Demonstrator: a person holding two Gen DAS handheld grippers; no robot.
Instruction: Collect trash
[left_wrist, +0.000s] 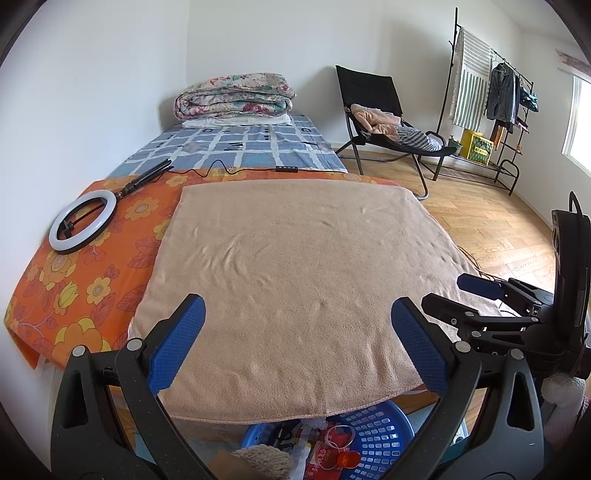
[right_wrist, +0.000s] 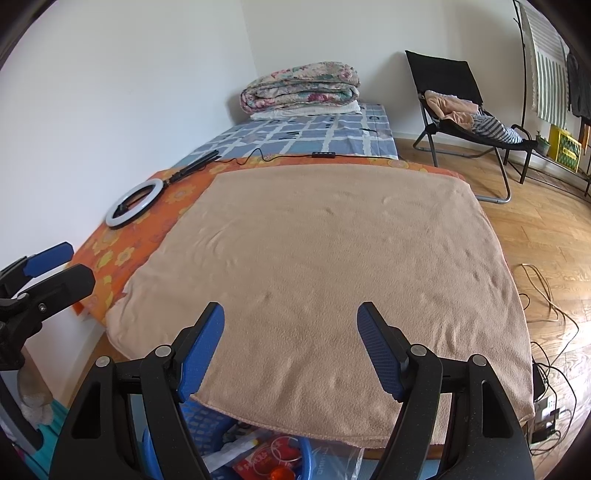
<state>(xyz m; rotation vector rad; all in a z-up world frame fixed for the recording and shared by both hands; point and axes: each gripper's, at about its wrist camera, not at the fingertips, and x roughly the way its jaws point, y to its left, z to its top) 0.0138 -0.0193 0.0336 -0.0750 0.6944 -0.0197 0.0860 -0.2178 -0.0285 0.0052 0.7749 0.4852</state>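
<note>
My left gripper (left_wrist: 298, 345) and right gripper (right_wrist: 290, 347) hung with jaws spread, empty, above the peach fleece blanket (left_wrist: 295, 280); reaching blind for the blue plastic basket (left_wrist: 373, 432) of wrappers near its edge risked snagging fleece.

Right gripper (right_wrist: 290, 312) agape over blanket (right_wrist: 325, 258)

Near surface: tan fleece blanket (left_wrist: 295, 280) lies spread on the orange flowered sheet (left_wrist: 74, 291), filling the centre.
Ring light: white ring light on a black stand (left_wrist: 84, 224) lies on that sheet at 10 o'clock of the blanket.
Bed: blue checked bedspread (left_wrist: 236, 147) lies behind the blanket at 12 o'clock; folded floral quilt (left_wrist: 236, 96) sits on its far end.
Chair: black folding chair (left_wrist: 384, 122) stands at 1 o'clock, clothes piled on it.
Rack: black clothes rack (left_wrist: 491, 110) stands at 2 o'clock.
Basket: blue plastic basket (left_wrist: 373, 435) sits at 6 o'clock below the blanket's near edge, wrappers in it.
</note>
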